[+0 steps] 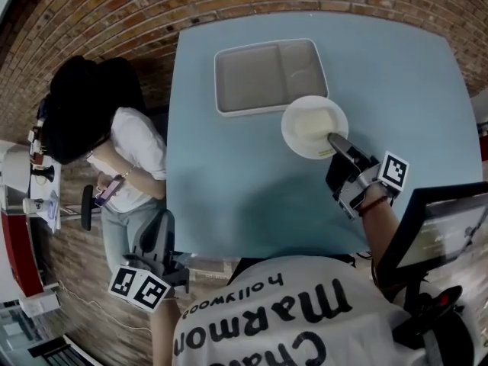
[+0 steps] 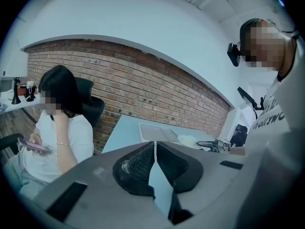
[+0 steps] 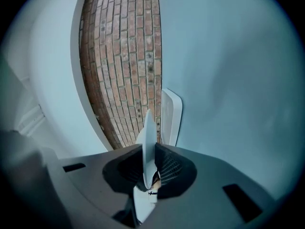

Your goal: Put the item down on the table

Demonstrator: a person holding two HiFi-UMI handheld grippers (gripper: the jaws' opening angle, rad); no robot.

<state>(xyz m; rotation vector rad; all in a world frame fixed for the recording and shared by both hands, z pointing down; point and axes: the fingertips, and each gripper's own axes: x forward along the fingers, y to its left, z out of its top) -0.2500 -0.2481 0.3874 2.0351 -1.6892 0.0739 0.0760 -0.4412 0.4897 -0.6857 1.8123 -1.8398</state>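
R gripper pinched the near rim of the white plate, jaws clamped on its edge, w/ the plate edge-on btwn the pads in the right gripper view. Plate was over the table, just beside the tray's near-right corner; resting or lifted, couldn't tell. L gripper was off the table's near-left corner, jaws pressed together, nothing btwn them. A seated person w/ a phone was by the left edge.

Matt, smooth pale-blue top on the desk. White plate and tray look like smooth plastic, low sheen. Shell of left gripper is matt grey plastic, jaws lined with black cross-hatched rubbery pads; wall is rough brick.
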